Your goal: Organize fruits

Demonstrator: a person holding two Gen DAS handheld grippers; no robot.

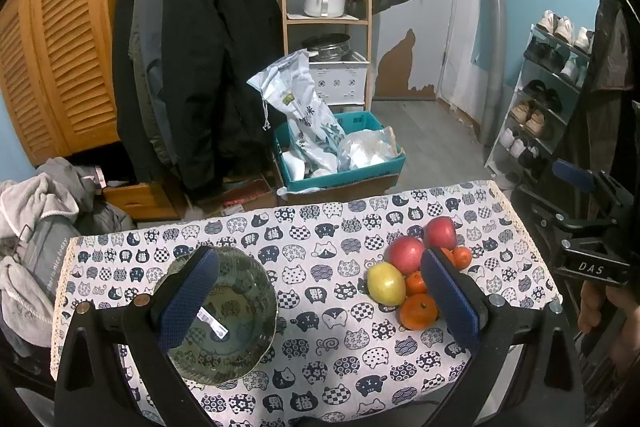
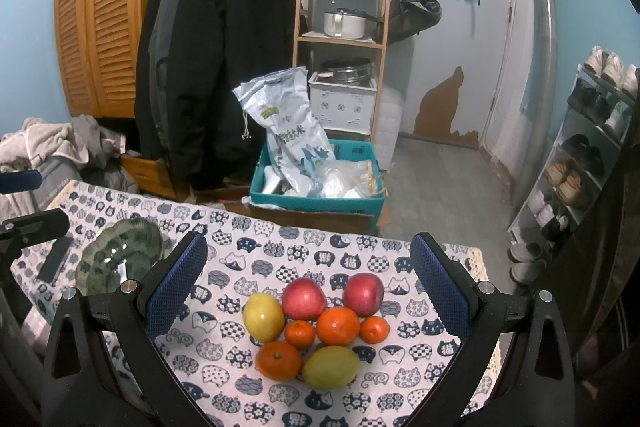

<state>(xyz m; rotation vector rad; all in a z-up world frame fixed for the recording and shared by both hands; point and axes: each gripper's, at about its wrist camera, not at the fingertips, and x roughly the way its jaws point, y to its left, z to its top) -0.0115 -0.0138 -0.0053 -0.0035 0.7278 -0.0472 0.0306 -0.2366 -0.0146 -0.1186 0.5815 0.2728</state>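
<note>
While both claws hang released and empty over the cat-print table (image 2: pixel 256 239), the fruit pile (image 2: pixel 316 323) (two red apples, four oranges, two yellow-green fruits) sits untouched at the table's right, well apart from the green glass bowl (image 1: pixel 224 311) at the left. The right claw (image 2: pixel 308 287) hovers spread above the pile; the left claw (image 1: pixel 320 303) is open between bowl and fruit. Judged from here, the fruits touch, so lifting one could nudge the round neighbours rolling toward the near or right table edge.
</note>
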